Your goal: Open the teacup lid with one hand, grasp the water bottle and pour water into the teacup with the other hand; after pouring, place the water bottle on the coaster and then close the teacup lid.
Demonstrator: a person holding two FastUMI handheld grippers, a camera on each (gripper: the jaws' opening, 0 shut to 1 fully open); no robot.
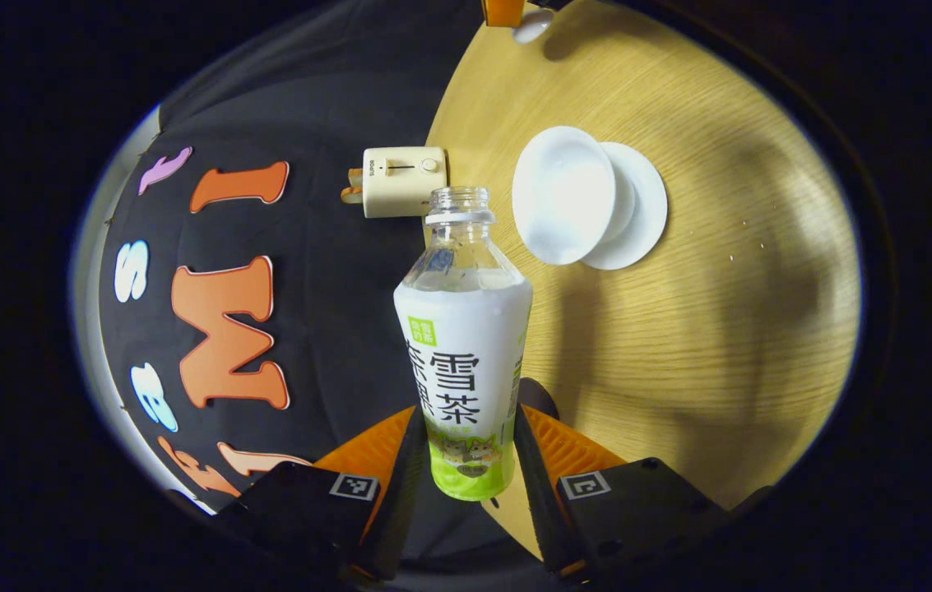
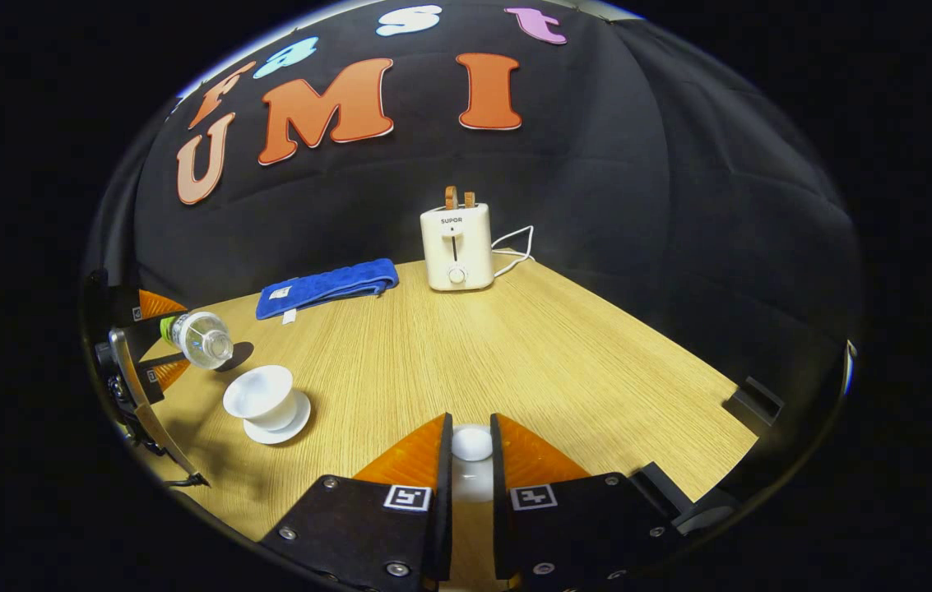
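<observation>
Teacup uncovered; lid pinched clear in right jaws, bottle pinched tilted in left jaws for pouring.

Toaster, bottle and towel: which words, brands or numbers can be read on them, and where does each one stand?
"SUPOR": on the front of the toaster, above its lever.
Water bottle: the label carries large Chinese characters, partly turned out of sight, so I give no full reading. Its small print is too small to read.
Blue towel: the print on its white tag is too small to read.
No numbers can be read.
</observation>
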